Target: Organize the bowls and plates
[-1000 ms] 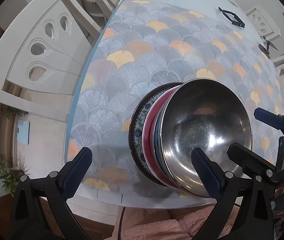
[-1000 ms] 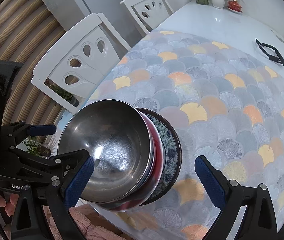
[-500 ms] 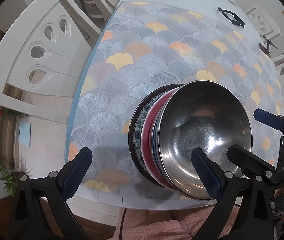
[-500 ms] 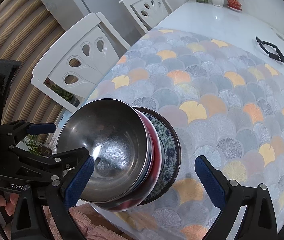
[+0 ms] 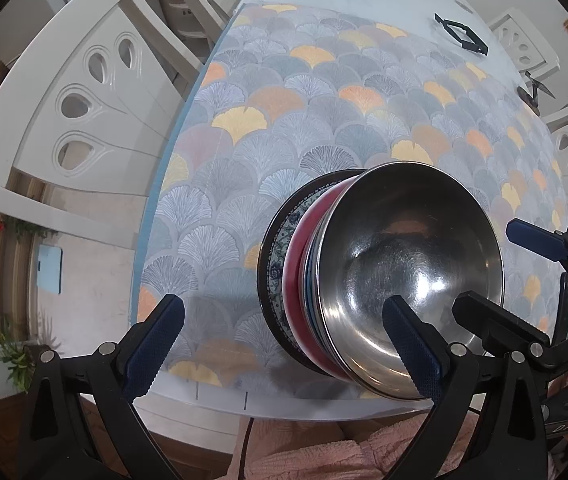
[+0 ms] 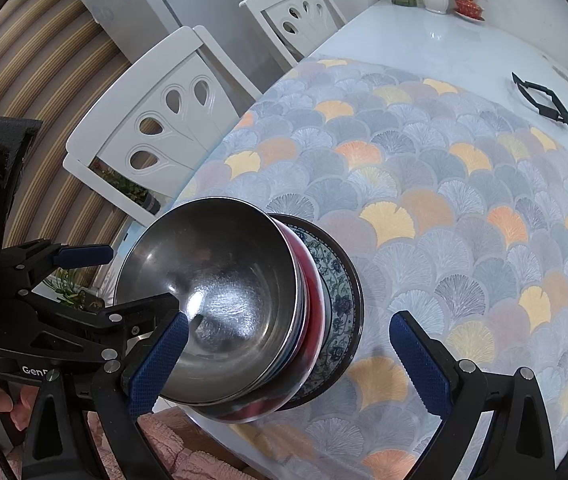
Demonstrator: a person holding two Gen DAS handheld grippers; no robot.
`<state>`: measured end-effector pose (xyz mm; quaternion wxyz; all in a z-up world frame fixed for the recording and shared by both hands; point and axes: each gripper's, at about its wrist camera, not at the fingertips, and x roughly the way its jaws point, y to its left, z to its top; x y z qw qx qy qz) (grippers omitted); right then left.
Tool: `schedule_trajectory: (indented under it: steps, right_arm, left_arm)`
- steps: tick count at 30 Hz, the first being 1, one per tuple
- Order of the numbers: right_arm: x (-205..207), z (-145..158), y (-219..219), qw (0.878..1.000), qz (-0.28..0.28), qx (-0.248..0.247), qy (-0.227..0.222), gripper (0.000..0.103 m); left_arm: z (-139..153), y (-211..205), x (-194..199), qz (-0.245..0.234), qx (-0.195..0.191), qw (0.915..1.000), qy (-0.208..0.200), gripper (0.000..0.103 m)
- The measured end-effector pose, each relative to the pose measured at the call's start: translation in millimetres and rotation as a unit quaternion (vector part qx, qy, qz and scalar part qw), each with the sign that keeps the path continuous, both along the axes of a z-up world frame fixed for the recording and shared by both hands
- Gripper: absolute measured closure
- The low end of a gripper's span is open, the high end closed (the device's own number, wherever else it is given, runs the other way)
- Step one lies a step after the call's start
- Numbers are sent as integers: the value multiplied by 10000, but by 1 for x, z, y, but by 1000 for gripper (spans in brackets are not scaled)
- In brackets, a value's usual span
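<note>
One stack near the table's front edge: polished steel bowl [image 5: 411, 264] nested atop a red bowl [image 5: 303, 256], on a blue-floral plate [image 5: 278, 248] with dark rim. Fan-patterned tablecloth [image 5: 323, 100] beneath, matte. Left gripper [image 5: 284, 344] spread wide, one ribbed blue pad over the steel bowl. Right gripper [image 6: 287, 360] likewise wide, holding nothing.

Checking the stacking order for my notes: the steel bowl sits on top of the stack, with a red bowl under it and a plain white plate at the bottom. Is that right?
Not quite. The bottom plate is not plain white: it has a blue floral pattern and a dark rim, clearest in the right wrist view. The steel bowl on top and the red bowl beneath it are as you say.
</note>
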<state>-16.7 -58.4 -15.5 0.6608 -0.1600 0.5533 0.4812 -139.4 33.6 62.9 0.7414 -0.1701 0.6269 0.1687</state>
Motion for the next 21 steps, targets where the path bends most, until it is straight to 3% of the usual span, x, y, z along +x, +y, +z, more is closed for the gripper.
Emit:
schedule_trajectory:
  steps: [21]
  right_arm:
    - [0, 0, -1, 10000, -3, 3, -1, 3]
  left_arm:
    - [2, 0, 1, -22, -1, 10000, -19, 4]
